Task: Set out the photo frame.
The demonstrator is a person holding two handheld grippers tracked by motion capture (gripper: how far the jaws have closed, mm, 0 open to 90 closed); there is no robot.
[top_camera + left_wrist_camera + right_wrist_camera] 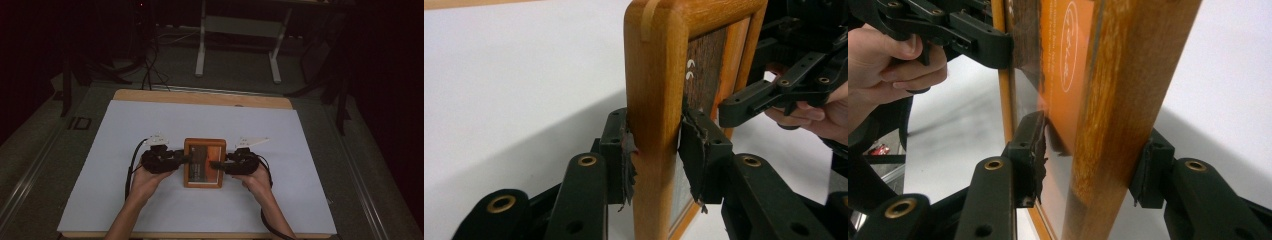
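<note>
Left gripper point(186, 160) — jaws straddle the left edge of the wooden picture frame point(203, 163). In the left gripper view both pads sit against the wood, one on each face of the frame's side rail point(655, 125); the worn pad material is pressed to the surface. Grip reads as closed on the frame.

Right gripper point(214, 164) — jaws straddle the right edge of the same frame. In the right gripper view the far pad point(1148, 170) rests against the wooden rail point(1118, 125), while the pad on the glass side point(1032, 150) stands just off the pane with a thin gap visible. So these jaws are around the frame, not pinching it.

Frame position: on the white sheet point(125, 130) covering the table point(200, 97), at centre, nearer the near edge than the far one, between the two grippers. It holds a dark picture with an orange panel behind glass.

Hands: the left hand point(145, 180) and right hand point(257, 181) come in from the near edge, each wrapped around its gripper's body. Black cables trail back from both grippers along the forearms.

Beyond the table's far edge — a white stand point(235, 45) on the dim floor.
</note>
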